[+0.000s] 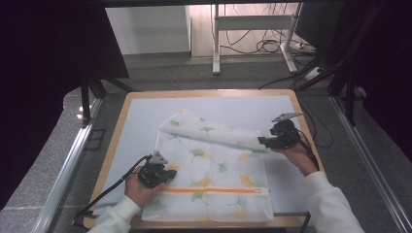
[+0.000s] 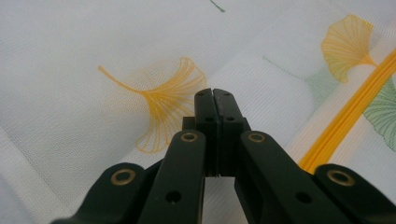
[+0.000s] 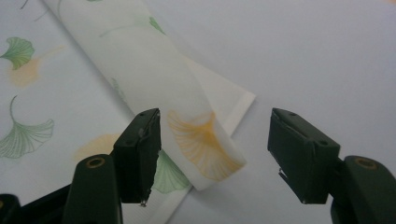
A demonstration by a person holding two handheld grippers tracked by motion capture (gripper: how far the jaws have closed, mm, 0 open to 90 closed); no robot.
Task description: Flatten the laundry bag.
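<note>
Wood-edged and topped with a pale blue mat (image 1: 145, 116), the bench (image 1: 116, 141) carries a white cloth (image 1: 214, 165) printed with green and yellow ginkgo leaves and crossed near its front by an orange stripe (image 1: 214, 190). At left, the left gripper (image 1: 167, 175) rests on the cloth's left portion, just above the stripe; its jaws are pressed together, tips down against the fabric beside a yellow leaf (image 2: 163, 100) (no fold of cloth can be made out between them). At centre, the cloth's far edge is turned over toward the person, forming a folded band (image 1: 209, 128) that runs from the upper left down to the right. At right, the right gripper (image 1: 262, 141) hovers at the cloth's right edge, its jaws standing wide apart, with nothing clamped; the folded corner (image 3: 205, 149) with its yellow leaf lies below the gap, on the mat.
</note>
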